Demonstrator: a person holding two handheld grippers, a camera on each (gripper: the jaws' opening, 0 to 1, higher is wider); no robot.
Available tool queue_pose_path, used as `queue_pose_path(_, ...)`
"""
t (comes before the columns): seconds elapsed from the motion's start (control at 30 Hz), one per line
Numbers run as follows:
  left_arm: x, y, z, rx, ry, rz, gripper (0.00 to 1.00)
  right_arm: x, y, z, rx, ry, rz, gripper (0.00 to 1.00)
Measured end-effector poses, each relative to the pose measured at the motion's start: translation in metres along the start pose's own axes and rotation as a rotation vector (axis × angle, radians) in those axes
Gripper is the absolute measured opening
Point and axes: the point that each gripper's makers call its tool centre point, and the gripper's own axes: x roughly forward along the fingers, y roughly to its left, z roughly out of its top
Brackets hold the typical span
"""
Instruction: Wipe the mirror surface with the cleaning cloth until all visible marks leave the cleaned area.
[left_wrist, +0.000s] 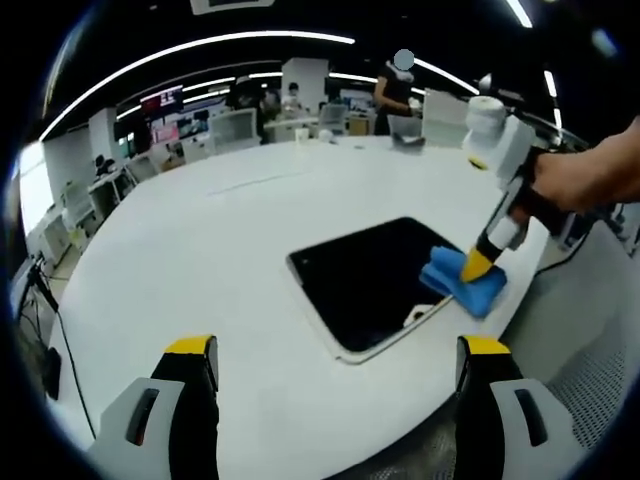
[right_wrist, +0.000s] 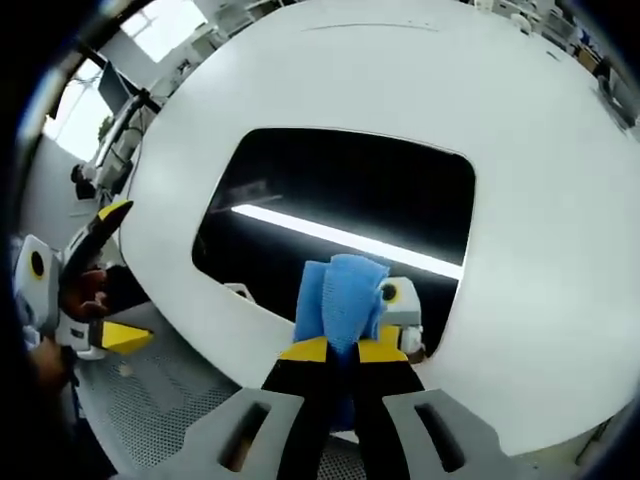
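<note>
Your right hand-held gripper (right_wrist: 340, 352) clamps blue cleaning cloth (right_wrist: 340, 295), pressing it on mirror (left_wrist: 365, 280) near corner for wiping. Left hand-held gripper (left_wrist: 335, 375) spread, empty, hovering over white bench (left_wrist: 200, 260). Marks possibly remain; unclear.

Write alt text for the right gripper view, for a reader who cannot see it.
The right gripper, jaws shut on a blue cleaning cloth, presses it against the near edge of a dark rectangular mirror lying flat on a white table. The mirror reflects a ceiling light strip; the left gripper shows at the left edge.
</note>
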Motion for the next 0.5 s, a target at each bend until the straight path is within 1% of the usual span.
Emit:
queue_pose_path(0.27,0.0002,0.0002,-0.0015,0.005,0.009,0.001,0.99,0.0008,0.0017,-0.007,-0.008,0.008,0.012,0.02)
queue_pose_path(0.5,0.0002,0.0001,-0.0023,0.001,0.015,0.003,0.99,0.0002,0.0016,-0.0061,-0.007,0.004,0.019,0.02)
